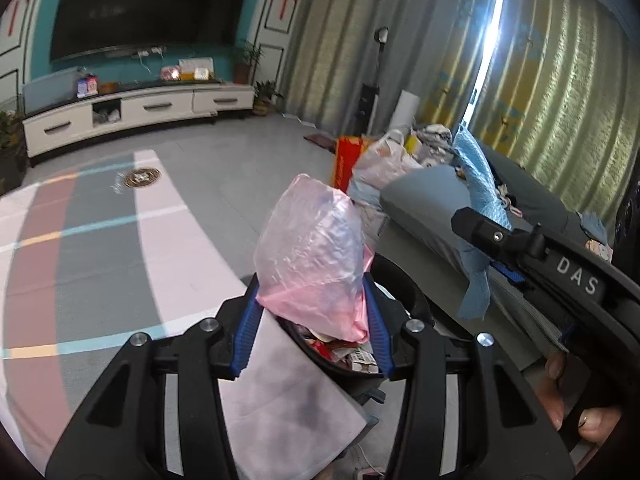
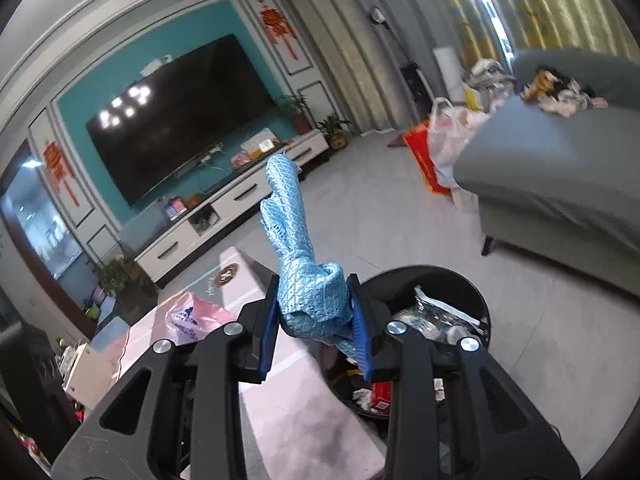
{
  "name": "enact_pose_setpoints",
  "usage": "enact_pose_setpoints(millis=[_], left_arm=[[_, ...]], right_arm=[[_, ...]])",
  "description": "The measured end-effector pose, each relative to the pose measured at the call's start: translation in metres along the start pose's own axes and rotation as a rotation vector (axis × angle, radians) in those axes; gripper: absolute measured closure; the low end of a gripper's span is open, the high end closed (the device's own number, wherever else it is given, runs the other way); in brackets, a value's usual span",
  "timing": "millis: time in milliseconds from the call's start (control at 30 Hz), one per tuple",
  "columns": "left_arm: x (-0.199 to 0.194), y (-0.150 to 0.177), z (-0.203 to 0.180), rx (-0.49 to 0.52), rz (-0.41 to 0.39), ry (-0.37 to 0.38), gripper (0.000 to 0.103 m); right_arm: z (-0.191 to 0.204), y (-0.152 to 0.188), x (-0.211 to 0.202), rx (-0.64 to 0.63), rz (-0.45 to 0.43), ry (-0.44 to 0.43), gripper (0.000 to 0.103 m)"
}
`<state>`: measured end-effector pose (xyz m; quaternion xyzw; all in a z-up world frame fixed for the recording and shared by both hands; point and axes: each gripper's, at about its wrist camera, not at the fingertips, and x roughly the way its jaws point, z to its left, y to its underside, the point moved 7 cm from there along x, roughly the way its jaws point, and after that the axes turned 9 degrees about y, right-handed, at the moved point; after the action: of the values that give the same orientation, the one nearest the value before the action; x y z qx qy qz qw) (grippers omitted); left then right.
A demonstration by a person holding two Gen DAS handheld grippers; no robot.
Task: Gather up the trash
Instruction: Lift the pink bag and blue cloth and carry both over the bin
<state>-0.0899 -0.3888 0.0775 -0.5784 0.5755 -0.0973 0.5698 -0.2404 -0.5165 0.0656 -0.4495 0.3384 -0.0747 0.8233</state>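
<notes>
Pink plastic bag (image 1: 316, 256), crumpled, pinched between the blue pads of the left claw (image 1: 314, 320); it stands up out of the grip, directly above the black bin (image 1: 404, 292). Right claw (image 2: 314, 316) pinches a bunched blue cloth (image 2: 304, 272), whose loose end sticks up; the bin (image 2: 472, 292) sits just right of and below that claw. Bin already holds wrappers and packets, near full. Both claws loaded, neither spread. Step in hand, as I read it: carrying two pieces of trash to the bin, drop not yet made. Next move calls for bringing each load squarely over the opening, then spreading the jaws. Bag is light and may cling to the pads. Grey sofa (image 2: 560, 168) beyond carries more clutter.
</notes>
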Motion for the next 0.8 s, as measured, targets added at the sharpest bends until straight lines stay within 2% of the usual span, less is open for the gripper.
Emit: enact_pose_setpoints(millis=[233,400,633,800], left_arm=[[0.052,0.009,0.0,0.0,0.095,0.041,0.054],[0.091,0.021,0.005,-0.087,0.198,0.145,0.054],[0.131,0.037,0.013,-0.148,0.294,0.218,0.054],[0.149,0.048,0.007,-0.143,0.34,0.232,0.054]], right_arm=[[-0.028,0.005,0.041,0.139,0.098,-0.03,0.07],[-0.045,0.016,0.067,0.195,0.167,0.03,0.07],[-0.07,0.025,0.089,0.256,0.211,0.123,0.07],[-0.074,0.032,0.1,0.26,0.238,0.175,0.07]])
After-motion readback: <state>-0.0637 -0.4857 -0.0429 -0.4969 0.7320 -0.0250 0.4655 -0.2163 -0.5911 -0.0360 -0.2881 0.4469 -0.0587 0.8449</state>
